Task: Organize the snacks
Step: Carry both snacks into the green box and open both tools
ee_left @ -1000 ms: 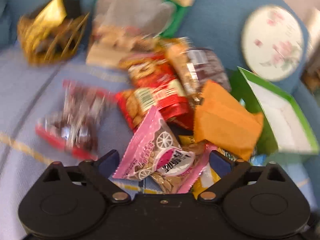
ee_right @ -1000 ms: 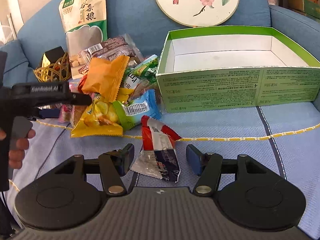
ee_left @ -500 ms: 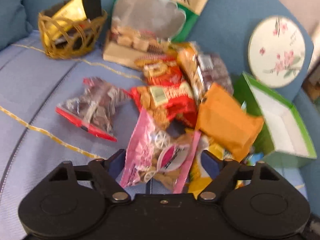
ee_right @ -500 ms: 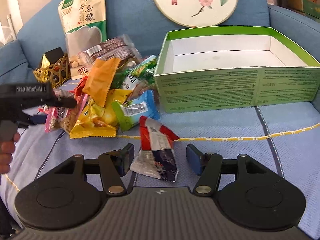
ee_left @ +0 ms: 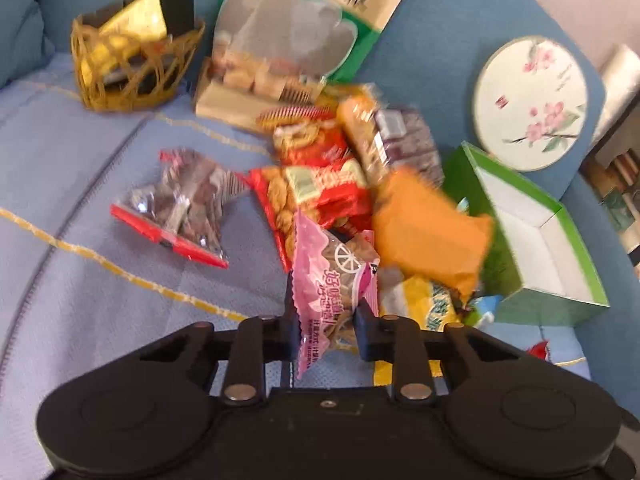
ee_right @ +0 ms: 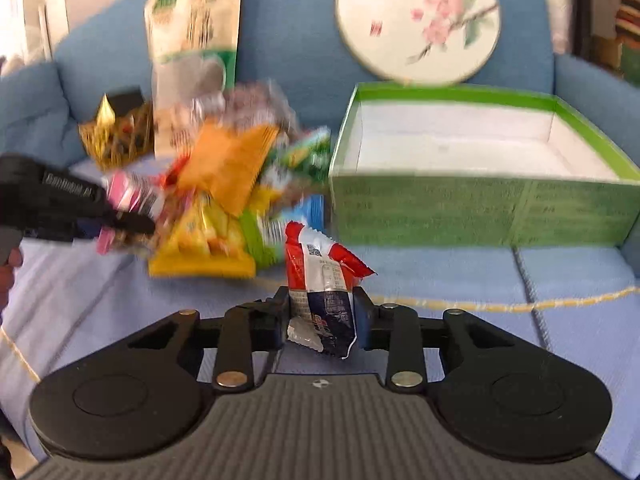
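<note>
Left tool (ee_left: 326, 320) closing on a pink crinkle-edged snack packet (ee_left: 332, 280), left of the open green cardboard box (ee_right: 480, 208). Right tool (ee_right: 320, 312) closing on a red-white-blue snack packet (ee_right: 320, 280), before the box.

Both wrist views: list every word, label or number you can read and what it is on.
Nothing reads cleanly.
Pink snack packet in the left gripper: Chinese characters, blurred.
Big green-and-cream bag: brush lettering, smeared.
Left gripper's body, seen from the right wrist: pale lettering, blurred.
Red-white-blue packet: fine print, too small.
Green box: print, blurred.
</note>
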Available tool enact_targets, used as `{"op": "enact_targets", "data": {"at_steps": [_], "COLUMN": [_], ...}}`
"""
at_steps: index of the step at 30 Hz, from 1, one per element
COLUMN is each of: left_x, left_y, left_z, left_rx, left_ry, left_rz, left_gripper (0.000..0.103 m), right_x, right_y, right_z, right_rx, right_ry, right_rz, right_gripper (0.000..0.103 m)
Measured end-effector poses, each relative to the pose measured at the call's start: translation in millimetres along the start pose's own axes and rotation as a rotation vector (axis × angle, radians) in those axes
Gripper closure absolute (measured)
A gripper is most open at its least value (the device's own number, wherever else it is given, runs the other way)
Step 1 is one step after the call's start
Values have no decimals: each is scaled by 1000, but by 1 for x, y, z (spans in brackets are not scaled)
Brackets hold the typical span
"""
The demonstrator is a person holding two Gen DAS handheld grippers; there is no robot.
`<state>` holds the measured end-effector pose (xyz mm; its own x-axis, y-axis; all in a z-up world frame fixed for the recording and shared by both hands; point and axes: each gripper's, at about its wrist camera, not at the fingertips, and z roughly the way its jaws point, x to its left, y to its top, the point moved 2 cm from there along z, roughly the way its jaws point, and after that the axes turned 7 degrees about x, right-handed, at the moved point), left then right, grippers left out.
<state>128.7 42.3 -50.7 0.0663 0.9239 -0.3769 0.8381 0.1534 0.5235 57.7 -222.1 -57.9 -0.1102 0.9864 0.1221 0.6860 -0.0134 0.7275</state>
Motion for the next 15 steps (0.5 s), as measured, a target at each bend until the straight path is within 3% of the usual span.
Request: {"op": "enact_targets", "data": {"at_steps": [8, 15], "left_x": [-46, -131], "left_y": [18, 50], "left_z": [-66, -53], "left_rx": [-127, -170], "left_ry": [-83, -188], "left_rz": [130, 267], "left_gripper": [79, 78], "right_x": [-13, -43], "right_y": [36, 97], "right_z": [-41, -50], "right_rx": [-188, -344], "right_ry": [1, -104], "right_rz": [38, 36], "right_gripper": [47, 47]}}
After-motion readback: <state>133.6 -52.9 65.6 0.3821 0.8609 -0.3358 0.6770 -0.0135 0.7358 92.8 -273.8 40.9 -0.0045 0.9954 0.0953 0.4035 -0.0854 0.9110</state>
